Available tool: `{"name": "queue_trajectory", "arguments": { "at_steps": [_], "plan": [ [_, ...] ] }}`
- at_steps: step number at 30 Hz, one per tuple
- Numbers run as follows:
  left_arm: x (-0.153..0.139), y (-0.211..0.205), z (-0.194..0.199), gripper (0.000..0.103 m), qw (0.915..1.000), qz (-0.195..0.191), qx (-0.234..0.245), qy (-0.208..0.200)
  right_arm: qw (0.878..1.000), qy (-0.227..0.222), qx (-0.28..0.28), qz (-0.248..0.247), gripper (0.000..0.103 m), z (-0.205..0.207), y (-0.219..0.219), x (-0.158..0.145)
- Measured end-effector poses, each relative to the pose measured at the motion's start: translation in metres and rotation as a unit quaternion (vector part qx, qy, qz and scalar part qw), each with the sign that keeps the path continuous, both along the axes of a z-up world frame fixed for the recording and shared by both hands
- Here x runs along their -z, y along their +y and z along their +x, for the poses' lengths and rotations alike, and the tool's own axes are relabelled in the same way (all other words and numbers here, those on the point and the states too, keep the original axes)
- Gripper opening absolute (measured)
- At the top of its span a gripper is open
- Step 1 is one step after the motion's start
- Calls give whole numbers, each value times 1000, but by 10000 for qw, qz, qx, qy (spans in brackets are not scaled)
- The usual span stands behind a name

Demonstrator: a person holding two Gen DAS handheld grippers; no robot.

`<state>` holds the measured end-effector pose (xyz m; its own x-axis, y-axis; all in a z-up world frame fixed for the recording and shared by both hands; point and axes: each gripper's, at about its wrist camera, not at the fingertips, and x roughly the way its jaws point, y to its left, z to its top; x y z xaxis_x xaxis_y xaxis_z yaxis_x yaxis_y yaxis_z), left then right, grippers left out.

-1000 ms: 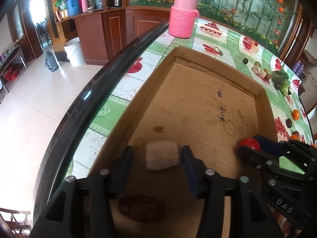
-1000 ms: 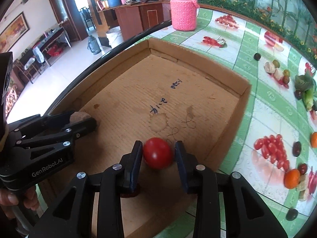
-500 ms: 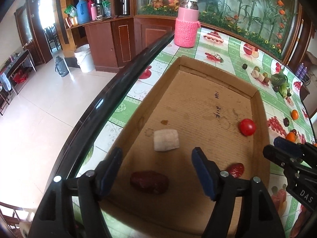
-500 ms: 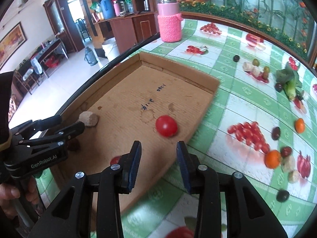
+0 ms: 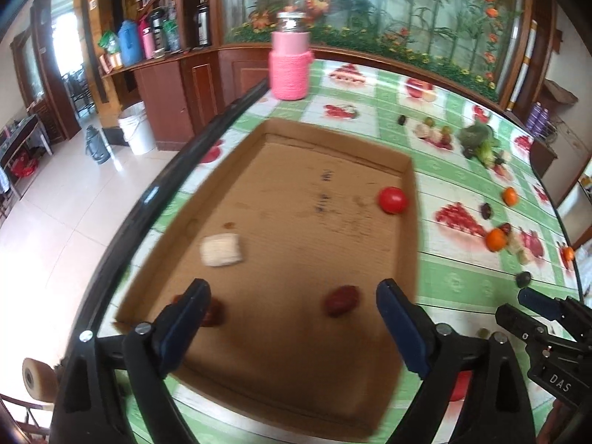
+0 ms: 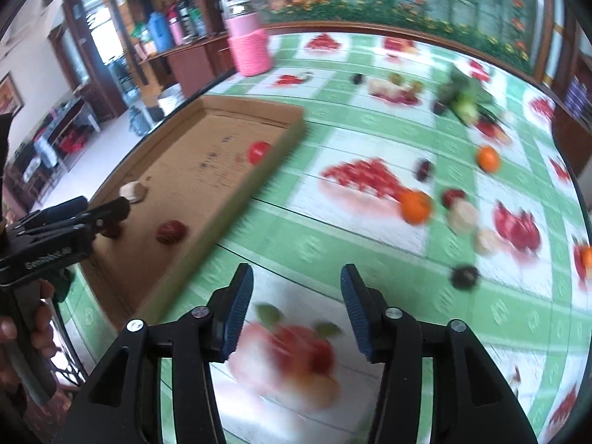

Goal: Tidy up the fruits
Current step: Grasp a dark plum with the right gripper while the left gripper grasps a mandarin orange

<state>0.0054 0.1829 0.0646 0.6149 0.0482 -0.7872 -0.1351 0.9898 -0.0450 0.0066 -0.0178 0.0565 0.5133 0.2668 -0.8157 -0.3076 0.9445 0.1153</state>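
A shallow cardboard box point(image 5: 407, 222) lies on the table. In it are a red tomato point(image 5: 393, 200), a pale beige piece point(image 5: 221, 249), a dark red fruit point(image 5: 342, 300) and another dark red fruit point(image 5: 214, 312) by my left finger. My left gripper point(image 5: 292, 318) is open and empty above the box's near end. My right gripper point(image 6: 296, 303) is open and empty over the tablecloth right of the box point(image 6: 259, 185). Loose fruits lie there: an orange point(image 6: 416, 206), another orange point(image 6: 488, 158) and a dark fruit point(image 6: 464, 277).
A pink knitted jar point(image 5: 290, 64) stands at the table's far edge. A pile of green and mixed produce point(image 6: 462, 100) lies at the far right. The table's black rim point(image 5: 155, 192) runs along the left, with floor below. The green tablecloth has printed fruit pictures.
My right gripper let go of the tomato in the box, opened and pulled back right over the tablecloth. My left gripper opened wider and drew back from the beige piece.
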Motion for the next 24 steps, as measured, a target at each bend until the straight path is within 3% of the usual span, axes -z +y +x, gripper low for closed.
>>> {"name": "queue_trajectory", "arguments": {
  "at_steps": [12,21,24],
  "plan": [
    [-8,-96,-4,95,9934,263,1114,34,9906,141,1329,306,55,-4,-124,15],
    [-2,-127,0,95,9904,428,1294,240,9954,147,885,349,55,27,-126,34],
    [1,-130,5,95,9907,470,1244,294,9968,112,729,301,50,35,-119,41]
  ]
}}
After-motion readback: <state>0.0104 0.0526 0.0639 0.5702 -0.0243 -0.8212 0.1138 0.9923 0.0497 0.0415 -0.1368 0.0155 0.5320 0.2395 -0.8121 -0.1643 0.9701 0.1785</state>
